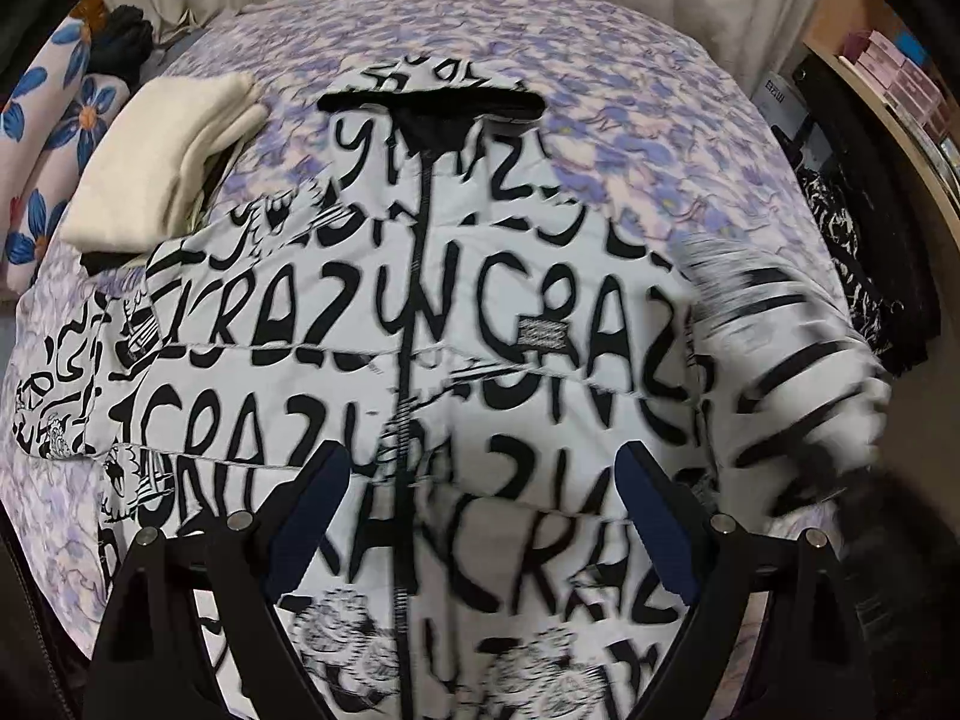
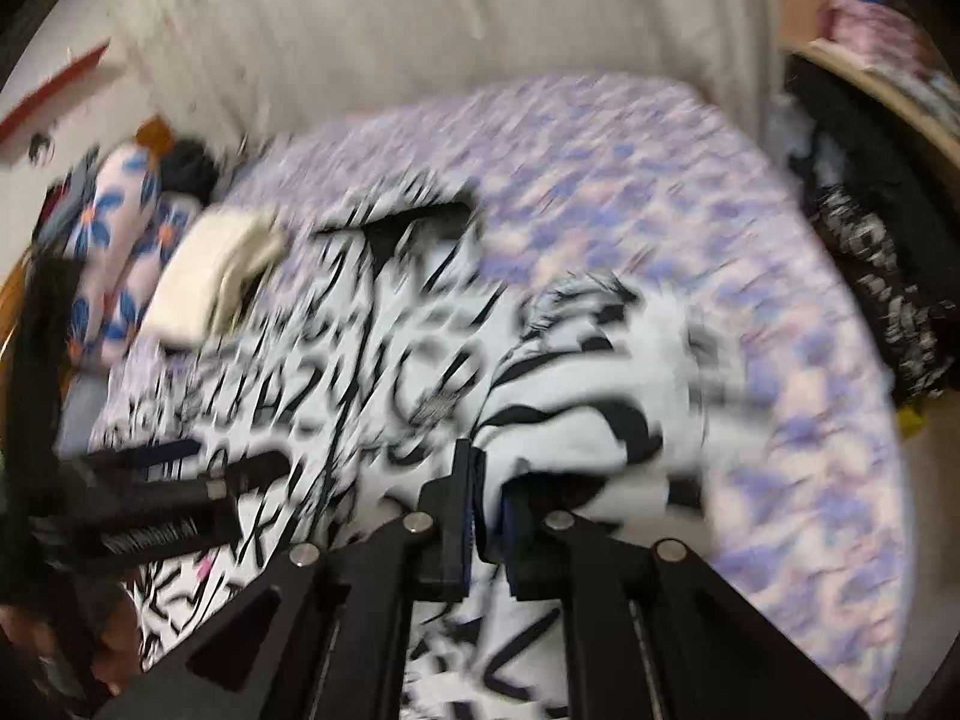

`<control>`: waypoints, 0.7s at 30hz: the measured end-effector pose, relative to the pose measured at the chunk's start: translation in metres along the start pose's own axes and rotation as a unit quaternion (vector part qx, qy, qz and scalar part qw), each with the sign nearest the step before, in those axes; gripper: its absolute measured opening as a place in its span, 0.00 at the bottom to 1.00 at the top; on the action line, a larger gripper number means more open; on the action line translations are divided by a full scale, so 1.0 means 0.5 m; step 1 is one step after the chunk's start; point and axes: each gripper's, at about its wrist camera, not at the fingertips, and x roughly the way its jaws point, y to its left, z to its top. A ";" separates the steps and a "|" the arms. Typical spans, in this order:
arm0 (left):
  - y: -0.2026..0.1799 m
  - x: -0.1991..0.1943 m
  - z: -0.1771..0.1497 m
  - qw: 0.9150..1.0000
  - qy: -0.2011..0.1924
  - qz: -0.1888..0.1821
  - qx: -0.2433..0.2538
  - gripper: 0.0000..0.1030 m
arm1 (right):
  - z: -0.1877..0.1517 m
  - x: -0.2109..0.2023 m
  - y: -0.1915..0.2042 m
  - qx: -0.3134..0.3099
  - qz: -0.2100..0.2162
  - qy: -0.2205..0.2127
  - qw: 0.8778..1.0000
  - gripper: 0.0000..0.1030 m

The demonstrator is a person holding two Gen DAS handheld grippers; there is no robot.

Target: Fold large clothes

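With the jacket spread front-up beside the cream stack, the right gripper pinches its sleeve narrowly, which may slip, while the left gripper hovers wide and empty.

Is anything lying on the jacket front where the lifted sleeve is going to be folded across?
Nothing visible lies on the jacket front. The left tool hovers open above it, and the right tool grips the sleeve.

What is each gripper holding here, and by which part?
The right gripper is shut on the printed jacket, pinching the end of its sleeve. The left gripper is open above the jacket front, holding nothing.
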 end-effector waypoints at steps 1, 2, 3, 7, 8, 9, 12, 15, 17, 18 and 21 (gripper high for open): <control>0.017 0.007 -0.004 1.000 0.004 0.000 0.002 0.86 | -0.016 0.022 0.017 0.001 0.004 0.017 1.000 0.19; 0.030 0.013 -0.005 1.000 0.008 -0.001 0.004 0.86 | -0.037 0.052 0.036 0.006 0.010 0.041 0.999 0.27; 0.044 0.021 -0.008 1.000 0.013 -0.002 0.006 0.86 | -0.051 0.070 0.047 0.011 0.014 0.056 0.998 0.31; 0.081 0.050 -0.019 0.999 0.029 -0.011 0.008 0.86 | -0.115 0.111 0.077 0.033 0.030 0.103 0.994 0.38; 0.087 0.056 -0.020 0.999 0.033 -0.015 0.007 0.86 | -0.124 0.112 0.079 0.037 0.032 0.107 0.993 0.38; 0.092 0.066 -0.023 0.999 0.039 -0.019 0.006 0.86 | -0.131 0.111 0.080 0.043 0.034 0.110 0.992 0.38; 0.105 0.091 -0.031 0.998 0.056 -0.030 0.003 0.86 | -0.148 0.103 0.064 0.069 0.036 0.117 0.990 0.38; 0.119 0.115 -0.035 0.997 0.064 -0.039 -0.008 0.86 | -0.162 0.097 0.045 0.098 0.034 0.121 0.987 0.39; 0.139 0.134 -0.034 0.997 0.065 -0.044 -0.022 0.86 | -0.165 0.095 0.028 0.115 0.033 0.121 0.985 0.39; 0.151 0.144 -0.033 0.996 0.065 -0.044 -0.030 0.86 | -0.167 0.094 0.022 0.121 0.033 0.121 0.985 0.39; 0.190 0.178 -0.026 0.995 0.074 -0.043 -0.057 0.86 | -0.172 0.087 0.010 0.135 0.032 0.116 0.984 0.39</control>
